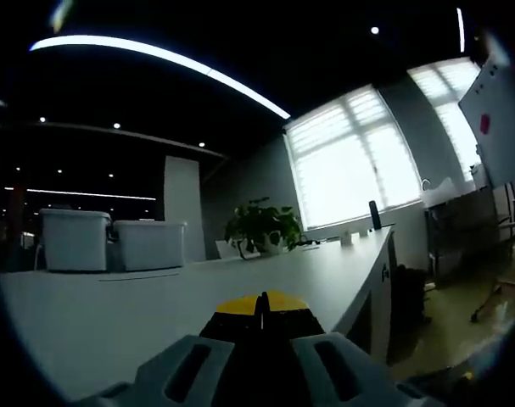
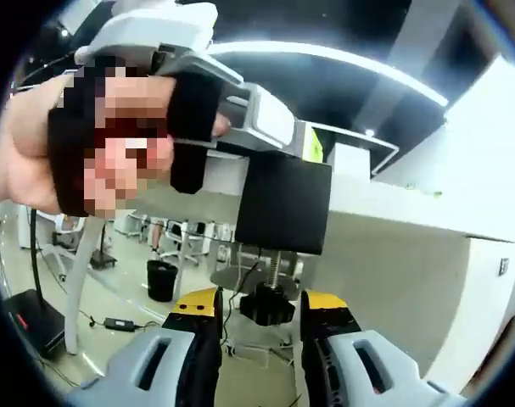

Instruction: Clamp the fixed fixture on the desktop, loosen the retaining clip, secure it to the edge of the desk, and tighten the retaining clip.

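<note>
In the right gripper view, the black screw knob [image 2: 266, 307] of the clamp fixture [image 2: 282, 203], threaded stem vertical, sits at lower centre between the parted jaws of the right gripper [image 2: 259, 315], untouched, while the left gripper [image 1: 261, 315] has its jaws closed on the fixture at the bench [image 1: 138, 305] edge.

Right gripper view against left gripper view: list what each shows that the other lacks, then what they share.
Right gripper view alone: the black clamp block of the fixture, its threaded screw and black knob sitting between the right gripper jaws, which stand open around it; a gloved hand holding the other gripper; office chairs and a black bin under the desk.

Left gripper view alone: a potted plant, bright windows, white armchairs, and the left gripper jaws closed together.

Both: the white desk.
</note>
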### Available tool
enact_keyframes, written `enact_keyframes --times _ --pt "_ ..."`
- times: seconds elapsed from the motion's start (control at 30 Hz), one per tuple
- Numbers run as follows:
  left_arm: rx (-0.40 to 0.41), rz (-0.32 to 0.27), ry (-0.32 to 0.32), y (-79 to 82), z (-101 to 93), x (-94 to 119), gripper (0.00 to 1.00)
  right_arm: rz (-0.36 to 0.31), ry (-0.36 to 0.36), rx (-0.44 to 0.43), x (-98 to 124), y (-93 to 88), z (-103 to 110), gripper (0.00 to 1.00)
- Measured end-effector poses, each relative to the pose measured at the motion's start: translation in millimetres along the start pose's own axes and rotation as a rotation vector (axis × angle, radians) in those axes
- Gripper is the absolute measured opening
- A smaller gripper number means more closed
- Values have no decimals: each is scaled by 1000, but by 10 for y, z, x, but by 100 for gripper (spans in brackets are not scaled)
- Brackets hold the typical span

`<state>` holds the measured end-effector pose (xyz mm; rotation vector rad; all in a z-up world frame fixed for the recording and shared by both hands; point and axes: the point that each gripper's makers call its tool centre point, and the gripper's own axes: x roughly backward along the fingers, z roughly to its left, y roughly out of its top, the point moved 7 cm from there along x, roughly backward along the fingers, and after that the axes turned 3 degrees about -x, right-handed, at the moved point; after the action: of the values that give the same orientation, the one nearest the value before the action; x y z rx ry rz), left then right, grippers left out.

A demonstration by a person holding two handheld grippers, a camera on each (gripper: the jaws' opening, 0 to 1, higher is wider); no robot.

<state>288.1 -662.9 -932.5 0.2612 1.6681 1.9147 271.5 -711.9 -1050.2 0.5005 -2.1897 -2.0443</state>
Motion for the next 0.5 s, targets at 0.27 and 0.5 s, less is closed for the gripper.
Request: enact_keyframes --times 0.27,0.5 --pt "24 -5 0 -8 13 -10 1 -8 11 -33 -49 -27 -53 26" --pt "31 -5 -2 -15 16 -11 1 -44 214 -89 -91 -46 -116 26"
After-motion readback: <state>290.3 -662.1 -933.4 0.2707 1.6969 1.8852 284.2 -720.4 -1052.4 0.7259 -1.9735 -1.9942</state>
